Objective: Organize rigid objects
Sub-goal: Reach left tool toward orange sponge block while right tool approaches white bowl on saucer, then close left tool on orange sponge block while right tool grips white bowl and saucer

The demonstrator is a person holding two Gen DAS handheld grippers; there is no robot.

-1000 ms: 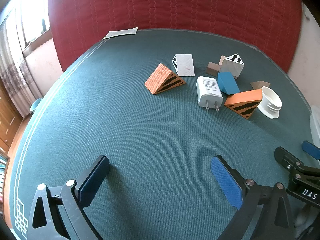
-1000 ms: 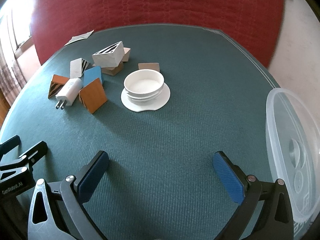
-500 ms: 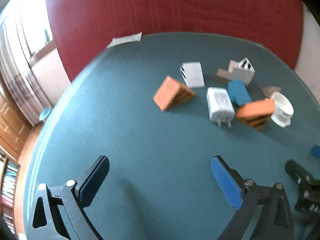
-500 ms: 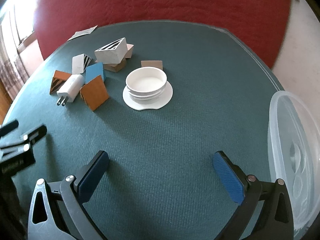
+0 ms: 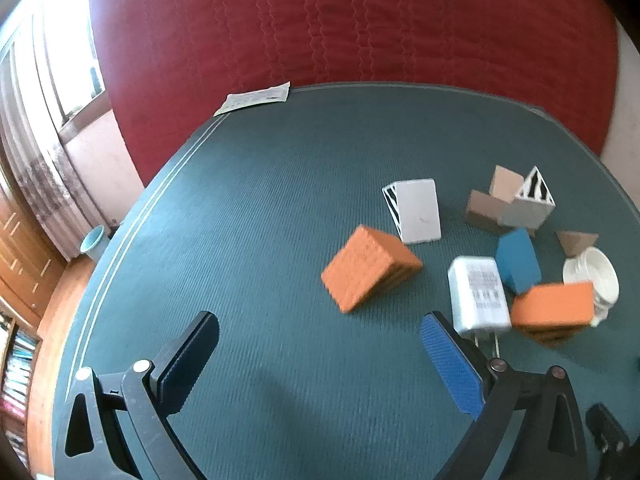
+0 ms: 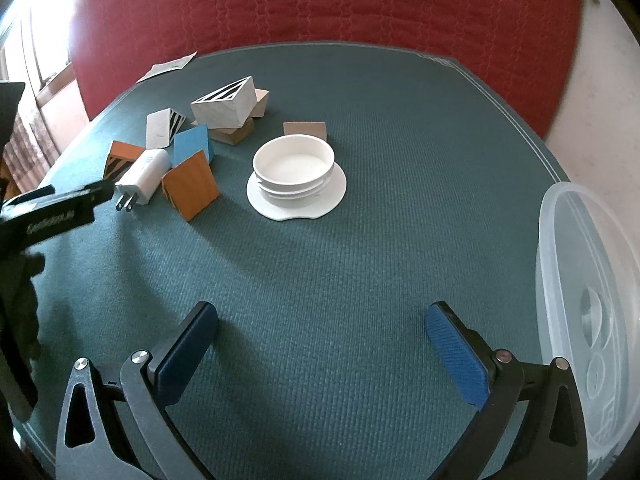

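Through my left camera I see a red quilted fabric (image 5: 360, 24) along the far side of the green table (image 5: 260, 208), and a sheet of paper (image 5: 254, 98) lying at the table's far left edge. Far left there is a curtained window (image 5: 40, 100), with wooden furniture (image 5: 20, 248) below it and a small teal cup (image 5: 93, 242) on the floor nearby.
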